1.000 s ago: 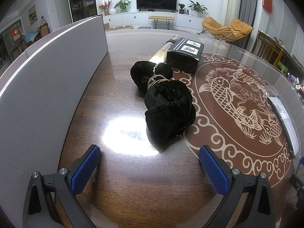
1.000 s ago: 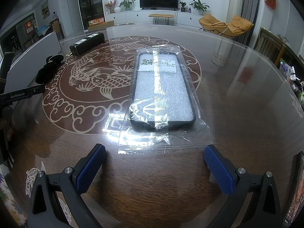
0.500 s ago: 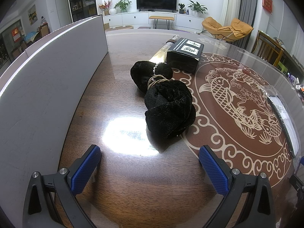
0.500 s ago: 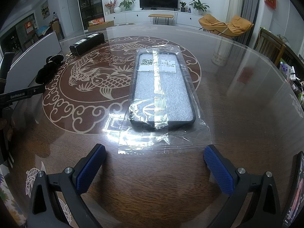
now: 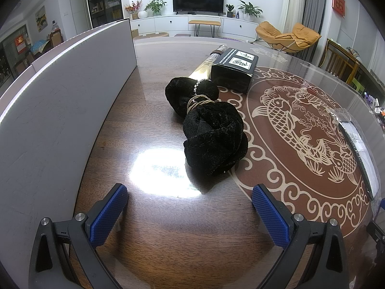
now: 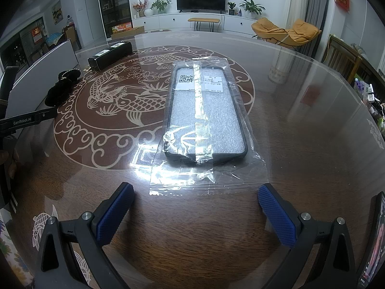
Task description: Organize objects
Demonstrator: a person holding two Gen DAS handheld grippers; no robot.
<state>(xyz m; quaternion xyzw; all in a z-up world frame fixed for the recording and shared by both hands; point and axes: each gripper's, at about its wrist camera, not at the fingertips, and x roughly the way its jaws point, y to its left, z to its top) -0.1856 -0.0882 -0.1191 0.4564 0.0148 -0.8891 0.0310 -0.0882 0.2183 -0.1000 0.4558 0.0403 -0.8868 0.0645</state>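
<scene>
A black velvet pouch (image 5: 211, 130) tied with a cord lies on the glass-topped table, just ahead of my open, empty left gripper (image 5: 190, 198). Behind it lie a gold tube (image 5: 204, 68) and a black box (image 5: 234, 69). A phone case in a clear plastic bag (image 6: 204, 115) lies just ahead of my open, empty right gripper (image 6: 196, 197). The pouch (image 6: 60, 89) and the box (image 6: 110, 54) also show at the left of the right wrist view. The bagged case shows at the right edge of the left wrist view (image 5: 358, 144).
A white open-top bin wall (image 5: 60, 91) runs along the left of the table. The left gripper's arm (image 6: 24, 120) shows at the left of the right wrist view. A phone (image 6: 373, 240) stands at the right edge. The table's far edge curves round.
</scene>
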